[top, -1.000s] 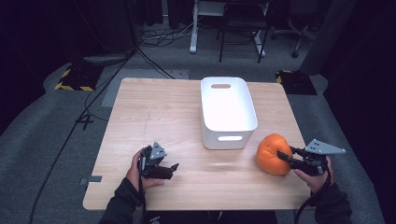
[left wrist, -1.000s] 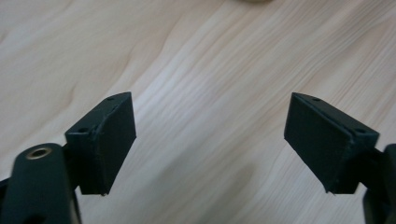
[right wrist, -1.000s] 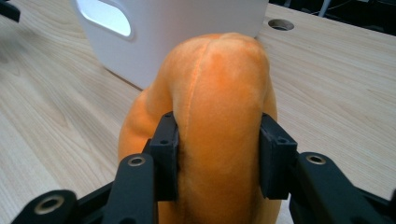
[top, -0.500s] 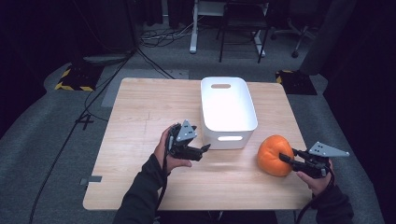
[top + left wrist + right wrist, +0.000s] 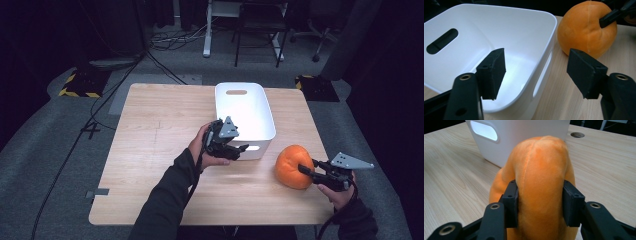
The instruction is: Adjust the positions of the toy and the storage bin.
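Wooden bench [image 5: 160, 150] carries a white bin [image 5: 245, 117] at its middle, with an orange plush pumpkin [image 5: 292, 166] just beside the bin's near right corner. Right claw [image 5: 540, 203] pinches the pumpkin's side, pads sunk into the plush. Left claw [image 5: 536, 75], spread with nothing between, has just been closing above the bin's near rim.

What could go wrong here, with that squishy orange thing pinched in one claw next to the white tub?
The right gripper pinches only a fold of the soft orange plush, so it might slip free when lifted. The left gripper, jaws just closing with nothing between them, hangs over the white bin's near corner and could knock it. The plush also sits close to the table's right edge.
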A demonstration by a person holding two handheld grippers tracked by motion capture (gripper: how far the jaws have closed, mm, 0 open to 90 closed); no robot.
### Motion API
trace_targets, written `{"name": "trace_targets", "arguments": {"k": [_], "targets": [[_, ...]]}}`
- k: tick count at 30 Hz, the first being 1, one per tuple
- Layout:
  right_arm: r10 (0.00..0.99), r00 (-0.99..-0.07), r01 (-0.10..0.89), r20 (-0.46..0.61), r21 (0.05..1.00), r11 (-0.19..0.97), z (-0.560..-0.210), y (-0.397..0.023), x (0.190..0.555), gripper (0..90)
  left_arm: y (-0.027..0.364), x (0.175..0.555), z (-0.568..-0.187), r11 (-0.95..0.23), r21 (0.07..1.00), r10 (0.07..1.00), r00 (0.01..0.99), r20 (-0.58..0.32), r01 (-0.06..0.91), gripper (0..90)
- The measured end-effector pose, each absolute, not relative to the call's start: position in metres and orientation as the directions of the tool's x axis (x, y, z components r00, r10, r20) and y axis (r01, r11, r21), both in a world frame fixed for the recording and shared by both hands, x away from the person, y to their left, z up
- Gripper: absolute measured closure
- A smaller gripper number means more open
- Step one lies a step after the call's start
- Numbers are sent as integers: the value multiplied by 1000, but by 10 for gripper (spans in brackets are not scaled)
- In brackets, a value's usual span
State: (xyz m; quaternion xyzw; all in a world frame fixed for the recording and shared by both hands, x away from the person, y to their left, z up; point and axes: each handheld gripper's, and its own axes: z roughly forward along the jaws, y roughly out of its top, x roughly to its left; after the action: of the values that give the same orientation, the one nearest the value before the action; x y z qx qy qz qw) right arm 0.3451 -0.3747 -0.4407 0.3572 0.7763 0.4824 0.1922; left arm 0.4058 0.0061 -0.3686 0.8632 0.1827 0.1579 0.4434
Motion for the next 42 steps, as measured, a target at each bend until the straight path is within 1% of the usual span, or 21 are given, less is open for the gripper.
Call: {"name": "trace_targets", "arguments": {"k": [1,3,4,6,7,8,9,11,12,13,20,23,27,32,42], "targets": [[741,-670,374,50,885,278,-440,-374,345,553,0,409,-371,-563,807,442,890,108,181,416],[740,-670,373,50,885,279,-440,-374,345,553,-3,411,-372,-582,791,441,891,111,190,418],[739,-672,370,46,886,281,-441,-375,345,553,-8,415,-375,-601,775,430,897,106,197,447],[739,-672,370,47,886,280,-441,-374,345,552,-10,416,-376,-613,766,427,897,114,195,468],[740,-671,373,50,885,279,-440,-374,344,552,-14,419,-379,-634,746,424,898,115,204,514],[740,-670,374,51,885,277,-440,-374,345,551,-14,419,-379,-634,746,424,898,115,204,545],[740,-670,374,53,886,276,-441,-374,345,550,-16,422,-382,-651,731,412,904,115,204,551],[738,-673,372,52,886,277,-441,-374,345,549,-17,425,-384,-677,708,384,917,107,201,652],[738,-673,372,52,886,276,-441,-374,345,549,-18,426,-386,-676,707,387,916,104,205,670],[737,-674,370,51,887,278,-441,-374,345,549,-18,427,-387,-681,704,382,918,108,200,721],[735,-676,369,51,887,277,-441,-375,345,549,-11,423,-387,-673,716,347,934,87,184,768],[734,-677,367,51,888,277,-441,-375,345,549,-7,415,-387,-675,716,360,927,108,179,784],[735,-676,370,51,886,278,-441,-375,345,549,1,405,-386,-686,710,348,929,126,161,789],[733,-678,366,52,889,276,-442,-375,346,549,17,387,-387,-686,712,333,934,125,149,788],[735,-676,372,57,887,274,-442,-375,345,549,37,368,-389,-669,729,336,933,127,142,778]]}}
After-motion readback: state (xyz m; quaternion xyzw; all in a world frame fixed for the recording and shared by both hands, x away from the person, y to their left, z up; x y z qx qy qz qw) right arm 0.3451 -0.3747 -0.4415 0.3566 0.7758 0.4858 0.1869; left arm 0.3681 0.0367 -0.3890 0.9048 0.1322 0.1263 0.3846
